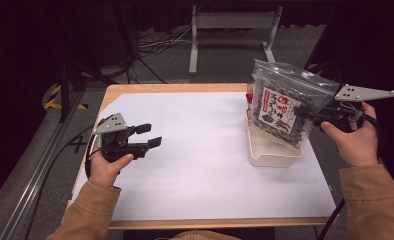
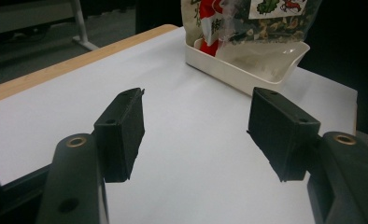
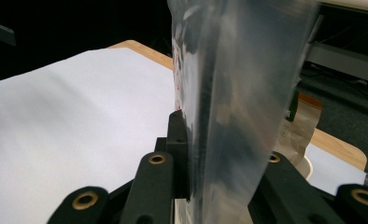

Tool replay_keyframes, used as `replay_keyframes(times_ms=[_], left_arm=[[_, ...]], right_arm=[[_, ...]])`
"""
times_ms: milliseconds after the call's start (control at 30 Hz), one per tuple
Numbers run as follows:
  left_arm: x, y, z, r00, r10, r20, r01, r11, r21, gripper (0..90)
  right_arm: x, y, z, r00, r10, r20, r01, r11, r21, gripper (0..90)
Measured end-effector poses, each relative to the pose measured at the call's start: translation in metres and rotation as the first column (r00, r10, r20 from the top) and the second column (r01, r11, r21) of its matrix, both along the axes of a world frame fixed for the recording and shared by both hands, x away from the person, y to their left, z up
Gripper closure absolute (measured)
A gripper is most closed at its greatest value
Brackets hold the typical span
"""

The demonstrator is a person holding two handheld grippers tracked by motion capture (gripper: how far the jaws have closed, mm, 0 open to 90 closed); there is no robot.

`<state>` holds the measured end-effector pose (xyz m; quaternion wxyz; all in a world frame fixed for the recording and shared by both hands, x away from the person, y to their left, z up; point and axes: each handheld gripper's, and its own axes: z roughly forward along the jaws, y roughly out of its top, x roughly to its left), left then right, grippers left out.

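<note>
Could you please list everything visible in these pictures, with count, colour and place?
Clear plastic snack bag with a red-and-white label: one, held above the tray at the table's right.
Shallow white plastic tray: one, on the sheet, right side, another packet inside.
White paper sheet: one, covering the tabletop.
Light wooden table: one, edges showing around the sheet.
White metal frame: one, on the floor beyond.
Left hand-held gripper: black, open, empty, table's left.
Right hand-held gripper: black, clamped on the bag.
Tan sleeves: two, bottom.
</note>
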<state>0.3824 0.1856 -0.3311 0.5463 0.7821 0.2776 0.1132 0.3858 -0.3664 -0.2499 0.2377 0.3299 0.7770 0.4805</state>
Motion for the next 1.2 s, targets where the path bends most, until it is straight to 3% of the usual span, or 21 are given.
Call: replay_keyframes(times_ms=[500, 1200], left_arm=[[-0.001, 0.000, 0.000, 1.0000, 0.004, -0.004, -0.004, 1.0000, 0.000, 36.3], [-0.001, 0.002, -0.002, 1.0000, 0.005, -0.004, -0.005, 0.9999, 0.009, 35.9]], right_arm=[[0.005, 0.000, -0.014, 0.9991, -0.037, -0.021, 0.036, 0.999, -0.026, 75.9], [0.005, -0.002, -0.035, 0.9991, -0.032, -0.029, 0.032, 0.999, -0.005, 76.0]])
